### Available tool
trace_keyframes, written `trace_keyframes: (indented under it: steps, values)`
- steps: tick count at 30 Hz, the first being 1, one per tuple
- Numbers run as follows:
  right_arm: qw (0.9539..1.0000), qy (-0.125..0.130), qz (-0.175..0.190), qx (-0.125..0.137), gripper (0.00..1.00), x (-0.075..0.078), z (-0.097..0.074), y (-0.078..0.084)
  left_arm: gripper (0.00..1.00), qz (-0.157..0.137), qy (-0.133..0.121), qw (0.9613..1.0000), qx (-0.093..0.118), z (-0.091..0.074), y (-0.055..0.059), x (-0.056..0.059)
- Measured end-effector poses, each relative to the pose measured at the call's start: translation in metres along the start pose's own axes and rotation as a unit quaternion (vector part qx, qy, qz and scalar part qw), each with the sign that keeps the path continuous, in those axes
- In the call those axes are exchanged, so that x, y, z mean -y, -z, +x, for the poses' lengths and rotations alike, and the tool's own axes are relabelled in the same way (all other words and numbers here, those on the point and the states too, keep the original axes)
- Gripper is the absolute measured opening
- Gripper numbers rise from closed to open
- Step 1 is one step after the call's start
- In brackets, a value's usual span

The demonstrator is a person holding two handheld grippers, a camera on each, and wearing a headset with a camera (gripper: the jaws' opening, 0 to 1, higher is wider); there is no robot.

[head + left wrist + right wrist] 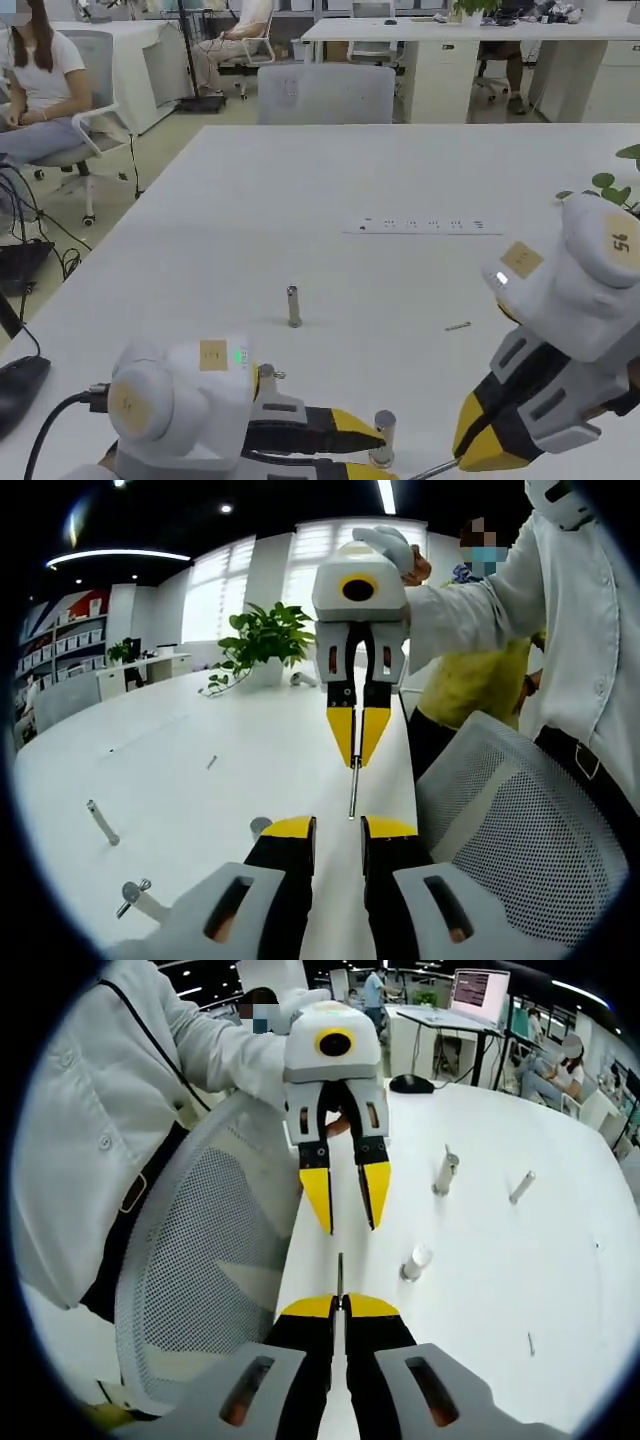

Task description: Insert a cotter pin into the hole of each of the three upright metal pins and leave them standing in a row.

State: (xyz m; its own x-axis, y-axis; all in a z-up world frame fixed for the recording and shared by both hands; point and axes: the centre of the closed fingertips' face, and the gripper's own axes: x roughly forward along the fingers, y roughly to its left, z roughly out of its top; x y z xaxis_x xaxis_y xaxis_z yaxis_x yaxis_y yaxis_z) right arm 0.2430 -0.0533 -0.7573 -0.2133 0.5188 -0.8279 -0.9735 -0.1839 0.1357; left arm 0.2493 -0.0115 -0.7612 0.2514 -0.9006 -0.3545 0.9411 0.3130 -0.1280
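Observation:
An upright metal pin (383, 437) stands near the table's front edge, just beside the tips of my left gripper (365, 450), which is open with nothing between its jaws. Facing it, my right gripper (470, 455) is shut on a cotter pin (432, 468) that points toward the left gripper; in the right gripper view this cotter pin (340, 1270) sticks out from the shut jaws. A second upright pin (293, 305) stands farther back. A third pin (445, 1172) carries a cotter pin through its top. A loose cotter pin (458, 326) lies on the table.
A white power strip (420, 226) lies mid-table and a plant (615, 190) stands at the right edge. A grey chair (325, 95) is at the far edge, a mesh chair (200, 1260) at the near side. A person (35, 80) sits at far left.

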Motion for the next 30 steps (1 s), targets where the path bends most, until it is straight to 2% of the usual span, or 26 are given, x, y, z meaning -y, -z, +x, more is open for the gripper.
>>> trace_keyframes:
  steps: [4, 7, 10, 17, 18, 22, 25, 30]
  values:
    - [0.9999, 0.005, 0.009, 0.003, 0.04, 0.002, -0.001, 0.003, 0.16, -0.007, -0.002, 1.0000, -0.005, 0.003, 0.006, -0.002]
    - [0.9998, 0.011, 0.015, 0.008, 0.03, 0.004, -0.003, 0.004, 0.16, -0.012, -0.014, 0.9998, -0.011, 0.004, 0.012, -0.008]
    - [0.9991, 0.023, 0.025, 0.027, 0.03, 0.009, -0.007, 0.002, 0.18, -0.019, -0.023, 0.9995, -0.008, 0.004, 0.014, -0.013]
    - [0.9957, 0.044, 0.053, 0.062, 0.03, 0.017, -0.015, 0.002, 0.18, -0.031, -0.063, 0.9973, -0.019, 0.007, 0.026, -0.037]
    - [0.9953, 0.047, 0.055, 0.065, 0.03, 0.018, -0.016, 0.002, 0.18, -0.031, -0.075, 0.9964, -0.025, 0.008, 0.029, -0.043]
    - [0.9937, 0.056, 0.065, 0.073, 0.03, 0.023, -0.020, 0.006, 0.19, -0.036, -0.093, 0.9944, -0.035, 0.014, 0.036, -0.055]
    - [0.9926, 0.062, 0.071, 0.076, 0.03, 0.025, -0.023, 0.008, 0.19, -0.039, -0.099, 0.9935, -0.040, 0.019, 0.040, -0.060]
    - [0.9914, 0.069, 0.078, 0.079, 0.03, 0.029, -0.026, 0.012, 0.20, -0.043, -0.108, 0.9921, -0.048, 0.028, 0.047, -0.062]
